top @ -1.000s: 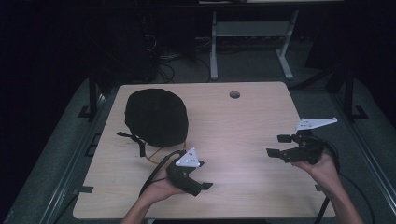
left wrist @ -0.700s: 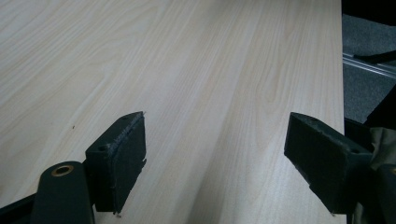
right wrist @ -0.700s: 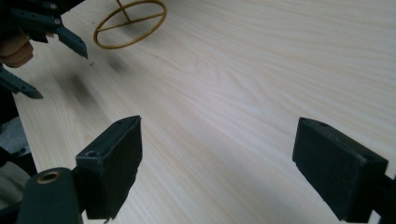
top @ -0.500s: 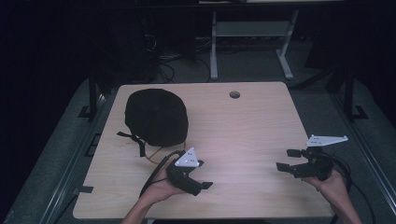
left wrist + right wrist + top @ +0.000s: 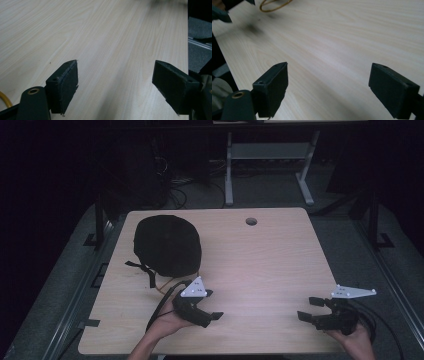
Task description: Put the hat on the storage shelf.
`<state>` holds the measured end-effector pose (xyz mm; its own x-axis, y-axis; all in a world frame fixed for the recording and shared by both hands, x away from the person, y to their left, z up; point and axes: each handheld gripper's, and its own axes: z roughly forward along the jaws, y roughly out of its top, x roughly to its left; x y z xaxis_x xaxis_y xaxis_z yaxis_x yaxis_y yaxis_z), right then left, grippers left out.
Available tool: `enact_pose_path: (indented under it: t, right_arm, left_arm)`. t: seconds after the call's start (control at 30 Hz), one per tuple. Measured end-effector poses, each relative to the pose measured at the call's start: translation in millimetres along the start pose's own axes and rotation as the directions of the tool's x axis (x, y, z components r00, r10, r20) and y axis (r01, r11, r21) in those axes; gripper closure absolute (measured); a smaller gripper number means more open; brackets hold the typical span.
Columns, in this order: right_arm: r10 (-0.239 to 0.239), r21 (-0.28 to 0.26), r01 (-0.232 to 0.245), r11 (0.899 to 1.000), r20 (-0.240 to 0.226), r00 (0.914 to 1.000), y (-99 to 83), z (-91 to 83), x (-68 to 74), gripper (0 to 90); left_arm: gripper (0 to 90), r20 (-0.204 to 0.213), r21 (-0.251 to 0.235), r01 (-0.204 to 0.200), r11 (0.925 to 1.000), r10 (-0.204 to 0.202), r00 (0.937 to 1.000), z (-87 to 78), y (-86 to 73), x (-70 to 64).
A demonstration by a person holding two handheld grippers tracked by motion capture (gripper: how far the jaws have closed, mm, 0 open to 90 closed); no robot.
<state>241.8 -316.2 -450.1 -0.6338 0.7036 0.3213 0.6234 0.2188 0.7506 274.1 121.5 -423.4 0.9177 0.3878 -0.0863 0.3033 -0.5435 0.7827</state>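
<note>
Currently both tools sit low over the pale wooden desk (image 5: pixel 260 265), near its front edge. Landmark: the black dome-shaped cap (image 5: pixel 167 245) lying on the desk's left-rear part, with a black strap (image 5: pixel 142 270) trailing from its front rim.

Left hand-held gripper (image 5: pixel 207 307): just in front of the cap and slightly to its right, held by the left hand (image 5: pixel 167 322). Grey three-cornered plate (image 5: pixel 195 288) on top. Jaws point away from the cap, toward the right side of the desk. In the left gripper view the jaws stand wide apart with bare wood grain between them; nothing held. A yellow-orange loop of cord (image 5: pixel 165 287) lies on the desk between the cap's front rim and this gripper; a short arc of it also shows at the lower left corner of the left gripper view.

Right hand-held gripper (image 5: pixel 310 309): well to the right of the cap, near the front right corner of the desk, held by the right hand (image 5: pixel 352 337). Grey plate (image 5: pixel 352 292) on top. Jaws point back toward the cap side. In the right gripper view the jaws are spread wide, empty, bare desk between them; the cord loop shows far off at the top of that view.

Round cable hole (image 5: pixel 251 221) in the desk, to the right of the cap near the rear edge. Beyond the desk, dark floor and a grey metal frame (image 5: pixel 270 165).
</note>
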Motion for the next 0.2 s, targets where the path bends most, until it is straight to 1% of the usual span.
enact_pose_path:
  t: [0.07,0.13,0.17,0.2]
  right_arm:
    - [-0.013,0.008,0.013,1.000,0.019,0.9997,-5.0,1.8,6.8,15.5]
    - [-0.016,-0.014,0.016,1.000,0.012,0.9998,-9.1,4.4,13.0,15.6]
    - [-0.013,-0.025,0.013,1.000,0.017,0.9998,-11.9,7.2,16.0,15.6]
    - [-0.012,-0.029,0.012,0.999,0.011,0.9999,-13.4,9.6,17.8,15.6]
  left_arm:
    - [20.7,0.001,-0.004,0.005,1.0000,-0.005,1.0000,-0.1,-0.8,-1.2]
    - [20.7,0.002,0.000,0.003,1.0000,-0.003,1.0000,0.8,-1.0,-1.8]
    - [20.7,0.005,-0.002,0.004,1.0000,-0.004,1.0000,1.3,-0.9,-2.0]
    - [20.7,0.013,-0.004,0.002,1.0000,-0.002,0.9999,1.6,-0.7,-2.0]
